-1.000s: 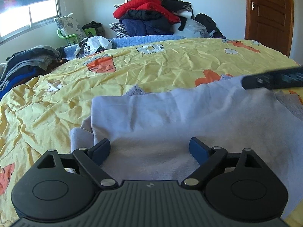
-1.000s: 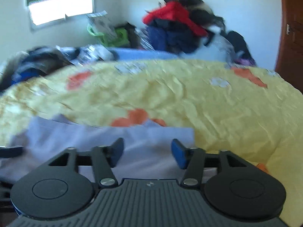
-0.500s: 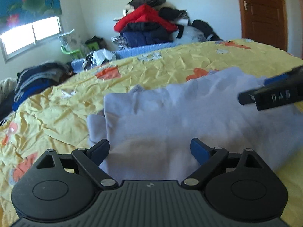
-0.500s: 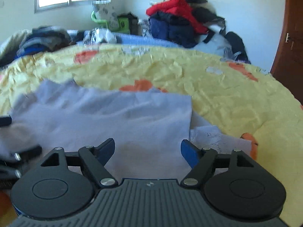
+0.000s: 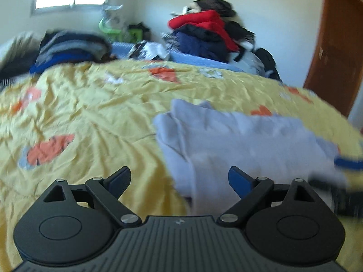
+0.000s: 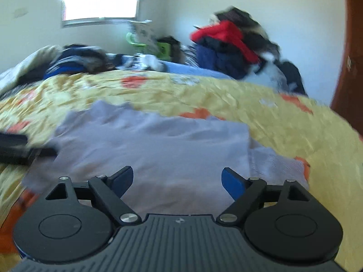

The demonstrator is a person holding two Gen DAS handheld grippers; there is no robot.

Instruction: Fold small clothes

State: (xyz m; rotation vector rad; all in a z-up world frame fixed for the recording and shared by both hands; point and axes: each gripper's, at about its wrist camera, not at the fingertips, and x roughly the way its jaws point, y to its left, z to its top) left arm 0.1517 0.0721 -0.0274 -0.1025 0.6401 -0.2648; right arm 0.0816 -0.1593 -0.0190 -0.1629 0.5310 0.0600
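Both tongs gape, nothing pinched: left gripper (image 5: 179, 178) at the lilac garment's (image 5: 245, 140) left edge, right gripper (image 6: 177, 178), jaws just widened, over its middle. Bare yellow bedspread (image 5: 90, 117) all round.

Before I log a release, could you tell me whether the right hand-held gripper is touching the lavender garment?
Apart. In the right wrist view, the right hand-held gripper has its jaws spread wide, having just been opening, with nothing pinched; the lavender garment lies flat on the bedspread beyond its fingertips.

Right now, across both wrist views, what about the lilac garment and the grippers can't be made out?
- Lilac garment: its near edge is hidden behind the right gripper body in the right wrist view; motion blur hides the garment type.
- Left gripper: in the right wrist view only a dark blurred streak at the left edge.
- Right gripper in the left wrist view: a smear cut off by the right edge.
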